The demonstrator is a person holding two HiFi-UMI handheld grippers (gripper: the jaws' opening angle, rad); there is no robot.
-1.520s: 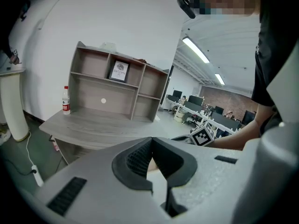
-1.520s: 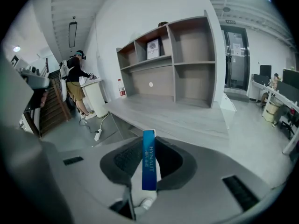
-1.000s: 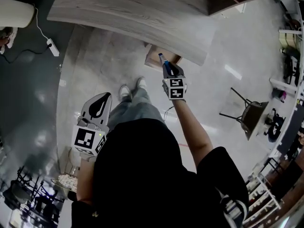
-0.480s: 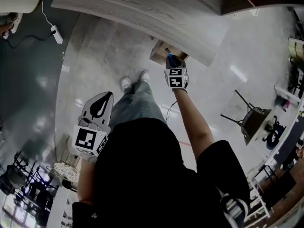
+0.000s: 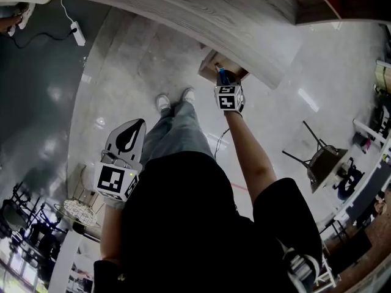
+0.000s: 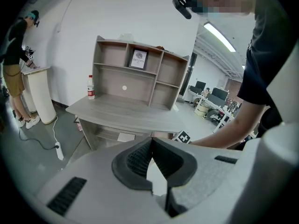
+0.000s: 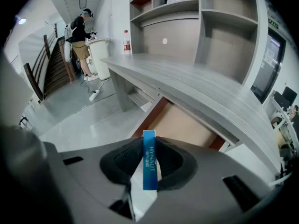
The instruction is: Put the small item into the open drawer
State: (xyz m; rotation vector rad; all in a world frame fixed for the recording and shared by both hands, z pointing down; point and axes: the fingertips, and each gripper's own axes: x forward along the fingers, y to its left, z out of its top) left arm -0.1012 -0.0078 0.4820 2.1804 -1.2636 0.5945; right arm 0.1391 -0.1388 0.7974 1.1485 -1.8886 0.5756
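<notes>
My right gripper (image 7: 149, 160) is shut on a small flat blue box (image 7: 149, 158) that stands on edge between the pads. In the head view the same blue box (image 5: 221, 76) pokes out ahead of the right gripper (image 5: 223, 78), just over the front of the open wooden drawer (image 5: 211, 63) under the grey desk (image 5: 201, 11). The drawer (image 7: 182, 122) looks empty in the right gripper view. My left gripper (image 5: 125, 138) hangs by my left side, away from the desk, its jaws together with nothing between them (image 6: 150, 158).
The desk carries a shelf unit (image 6: 140, 76) with a bottle (image 6: 90, 87) on its left. A power strip (image 5: 76, 32) with its cable lies on the floor at left. A chair (image 5: 321, 160) stands at right. A person (image 7: 81, 31) stands far off by a white stand.
My right gripper with the blue box has moved forward and up to the drawer's front. The left gripper has hardly moved.
</notes>
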